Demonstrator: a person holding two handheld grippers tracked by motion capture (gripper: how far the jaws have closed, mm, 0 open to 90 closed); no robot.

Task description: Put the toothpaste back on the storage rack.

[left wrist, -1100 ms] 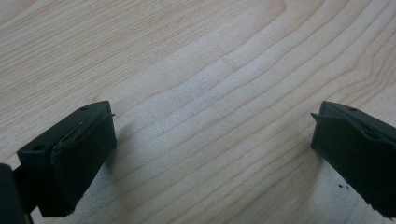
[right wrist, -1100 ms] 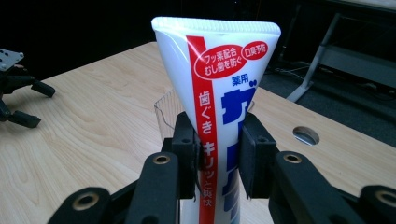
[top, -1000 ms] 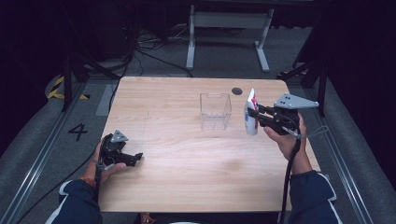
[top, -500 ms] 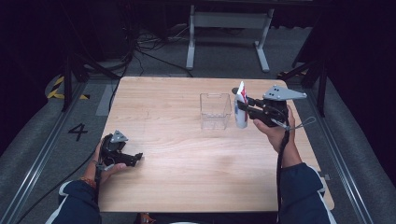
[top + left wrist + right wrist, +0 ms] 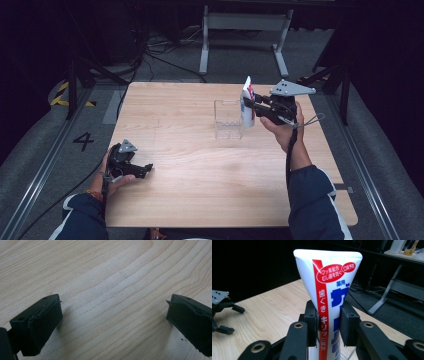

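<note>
The right gripper point(image 5: 251, 106) has its fingers point(image 5: 310, 322) clamped on a toothpaste tube point(image 5: 247, 102), pressing it from both sides about mid-body, so the pick-up looks done. In the high view the tube hangs in the air right of centre in the frame, just beside the right wall of the clear plastic container point(image 5: 228, 119) and not yet inside it. What seems left is to carry it over the open top, lower it in and release. The tube's long axis stands close to upright: in the right gripper view its flat crimped end point(image 5: 328, 255) points up, and the cap end points down, hidden below the fingers. The left gripper point(image 5: 142, 170) rests on the table point(image 5: 200, 175) at lower left, its fingers point(image 5: 40, 327) spread wide, nothing between them.
</note>
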